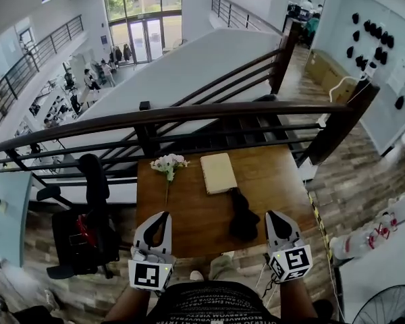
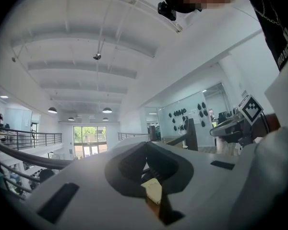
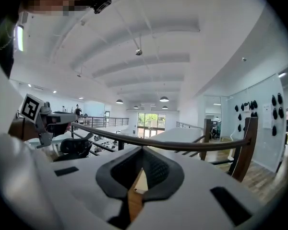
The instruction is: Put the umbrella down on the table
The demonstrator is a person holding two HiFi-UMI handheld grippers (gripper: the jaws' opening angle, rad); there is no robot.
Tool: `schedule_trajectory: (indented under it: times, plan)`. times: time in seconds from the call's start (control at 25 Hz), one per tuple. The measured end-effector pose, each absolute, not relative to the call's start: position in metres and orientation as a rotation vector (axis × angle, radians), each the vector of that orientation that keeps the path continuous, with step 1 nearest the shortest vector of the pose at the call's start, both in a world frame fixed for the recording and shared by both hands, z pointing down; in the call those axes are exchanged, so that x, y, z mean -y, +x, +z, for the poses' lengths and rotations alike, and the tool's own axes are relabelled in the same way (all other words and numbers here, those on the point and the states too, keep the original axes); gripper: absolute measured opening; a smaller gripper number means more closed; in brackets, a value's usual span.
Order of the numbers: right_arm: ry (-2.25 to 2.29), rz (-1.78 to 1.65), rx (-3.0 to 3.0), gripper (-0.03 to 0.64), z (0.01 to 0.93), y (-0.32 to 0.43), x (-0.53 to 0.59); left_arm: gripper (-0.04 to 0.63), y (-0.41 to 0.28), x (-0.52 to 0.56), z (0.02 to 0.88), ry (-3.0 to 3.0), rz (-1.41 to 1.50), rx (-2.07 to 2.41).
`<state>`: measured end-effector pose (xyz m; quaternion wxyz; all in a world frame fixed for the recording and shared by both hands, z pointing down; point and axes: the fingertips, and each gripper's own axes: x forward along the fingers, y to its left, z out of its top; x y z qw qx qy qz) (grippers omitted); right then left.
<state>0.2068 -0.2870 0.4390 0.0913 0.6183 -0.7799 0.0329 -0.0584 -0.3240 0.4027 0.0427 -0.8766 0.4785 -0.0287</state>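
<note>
A black folded umbrella [image 1: 242, 216] lies on the wooden table [image 1: 189, 214], right of the middle and near the front edge. My right gripper [image 1: 271, 216] hovers just right of it, shut and empty, clear of the umbrella. My left gripper [image 1: 164, 217] is at the table's front left, also shut with nothing between its jaws. In the left gripper view the shut gripper [image 2: 146, 145] points level, and a dark strip, probably the umbrella [image 2: 169, 215], shows through the gap under the jaws. The right gripper view shows its shut gripper [image 3: 142, 150] with only the table [image 3: 134, 202] below.
A tan book [image 1: 218, 173] lies at the table's far middle and a sprig of white flowers [image 1: 168, 165] at the far left. A dark handrail [image 1: 189, 116] runs behind the table. A black office chair [image 1: 84, 228] stands left, a fan [image 1: 390, 310] at lower right.
</note>
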Motion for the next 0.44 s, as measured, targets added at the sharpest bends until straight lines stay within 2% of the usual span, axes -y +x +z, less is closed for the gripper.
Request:
schedule_trajectory:
  times: [0.44]
  plan:
    - [1.803,0.127,2.293,0.015,0.446,0.198,0.284,0.029,-0.045,0.319,0.400,-2.608,-0.077,-1.357]
